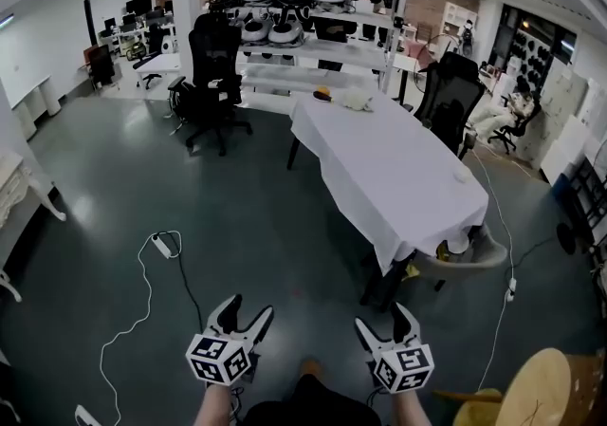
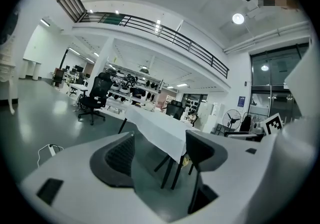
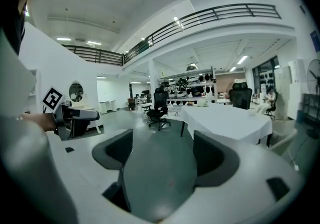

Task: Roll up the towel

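A long table [image 1: 389, 168] under a white cloth stands ahead and to the right, across dark floor. At its far end lies a pale crumpled cloth, likely the towel [image 1: 358, 100], beside a small orange thing [image 1: 322, 92]. Both grippers hang low near my body, well short of the table. My left gripper [image 1: 248, 310] is open with nothing between its fingers, and in the left gripper view [image 2: 160, 155] only the floor and table legs show through the gap. My right gripper [image 1: 384, 320] also stands wide open and empty [image 3: 162, 155], with the table [image 3: 230, 120] to its right.
A power strip with a white cable [image 1: 163, 245] lies on the floor to the left. Black office chairs [image 1: 216, 73] stand beyond, another [image 1: 446, 92] behind the table. A grey chair [image 1: 465, 253] is tucked at the table's near corner. A round wooden stool [image 1: 536, 391] sits at my right.
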The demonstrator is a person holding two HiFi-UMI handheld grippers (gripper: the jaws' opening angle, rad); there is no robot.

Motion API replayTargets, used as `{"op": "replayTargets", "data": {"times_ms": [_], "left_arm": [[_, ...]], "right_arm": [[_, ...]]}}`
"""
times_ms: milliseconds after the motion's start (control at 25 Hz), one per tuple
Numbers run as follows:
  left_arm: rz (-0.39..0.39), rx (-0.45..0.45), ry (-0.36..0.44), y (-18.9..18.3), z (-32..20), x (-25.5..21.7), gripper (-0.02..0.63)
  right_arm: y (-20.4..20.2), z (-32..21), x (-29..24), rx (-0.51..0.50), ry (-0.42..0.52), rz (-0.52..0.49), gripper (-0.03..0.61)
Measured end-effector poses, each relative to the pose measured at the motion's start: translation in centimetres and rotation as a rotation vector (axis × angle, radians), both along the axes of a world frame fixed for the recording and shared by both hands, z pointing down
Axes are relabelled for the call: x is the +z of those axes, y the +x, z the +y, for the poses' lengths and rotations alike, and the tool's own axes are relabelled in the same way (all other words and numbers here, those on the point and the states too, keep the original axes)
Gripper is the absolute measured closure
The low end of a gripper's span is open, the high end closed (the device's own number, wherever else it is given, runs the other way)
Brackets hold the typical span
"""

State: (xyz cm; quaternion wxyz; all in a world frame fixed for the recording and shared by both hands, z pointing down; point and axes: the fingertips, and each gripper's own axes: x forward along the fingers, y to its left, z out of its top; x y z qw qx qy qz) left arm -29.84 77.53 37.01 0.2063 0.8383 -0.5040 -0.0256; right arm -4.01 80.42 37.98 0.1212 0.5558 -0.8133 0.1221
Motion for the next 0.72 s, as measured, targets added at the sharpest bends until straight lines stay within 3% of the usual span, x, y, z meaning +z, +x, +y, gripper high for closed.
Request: {"op": "replayTargets", "data": {"times_ms": [360, 720], "left_arm": [[-0.006, -0.05, 0.02, 2.2, -8.8, -0.4, 0.281], [-0.006, -0.122, 0.015, 2.4, -12.4, 0.6, 0.281]], "right_arm": [[2.9, -10.2, -0.1, -0.034, 0.01, -0.005, 0.201], [3.7, -15.4, 0.9, -0.081, 0.0, -0.019, 0.201]]}}
